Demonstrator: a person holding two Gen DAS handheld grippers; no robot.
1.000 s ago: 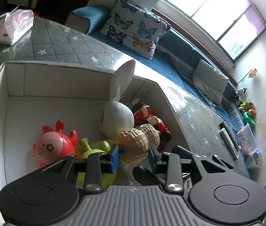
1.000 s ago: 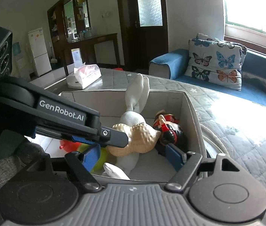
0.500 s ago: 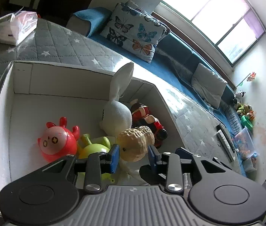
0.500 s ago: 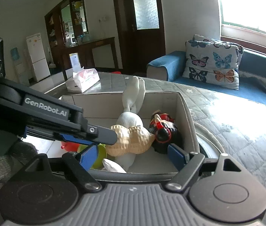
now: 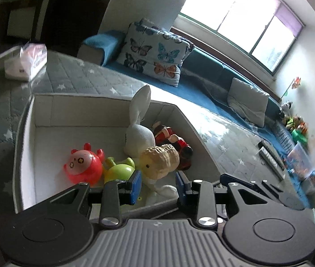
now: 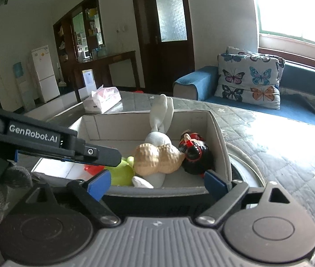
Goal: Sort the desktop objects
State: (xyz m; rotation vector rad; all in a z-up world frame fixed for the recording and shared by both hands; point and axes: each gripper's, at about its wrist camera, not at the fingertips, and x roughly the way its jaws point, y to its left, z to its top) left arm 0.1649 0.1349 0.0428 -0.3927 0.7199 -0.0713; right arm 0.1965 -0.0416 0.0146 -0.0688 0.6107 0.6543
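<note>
A white cardboard box (image 5: pixel 46 115) on the quilted table holds a tan peanut toy (image 5: pixel 159 159), a white rabbit plush (image 5: pixel 138 131), a red round toy (image 5: pixel 82 166), a green toy (image 5: pixel 119 170) and a red-and-black figure (image 5: pixel 175 142). My left gripper (image 5: pixel 158 184) is open and empty, just behind the peanut toy at the box's near edge. My right gripper (image 6: pixel 157 183) is open and empty at the box's near wall (image 6: pixel 157 191). The peanut toy (image 6: pixel 157 159) lies on the rabbit plush (image 6: pixel 159 131) beside the figure (image 6: pixel 194 151). The left gripper's arm (image 6: pixel 52 142) crosses the right wrist view.
A tissue pack (image 5: pixel 26 62) lies on the table beyond the box and also shows in the right wrist view (image 6: pixel 103 99). A round white rim (image 6: pixel 246 166) sits right of the box. A blue sofa with butterfly pillows (image 5: pixel 155 53) runs behind the table.
My left gripper has let go of the peanut toy, opened wider and pulled back and up. The peanut toy now rests in the box. My right gripper has backed away a little.
</note>
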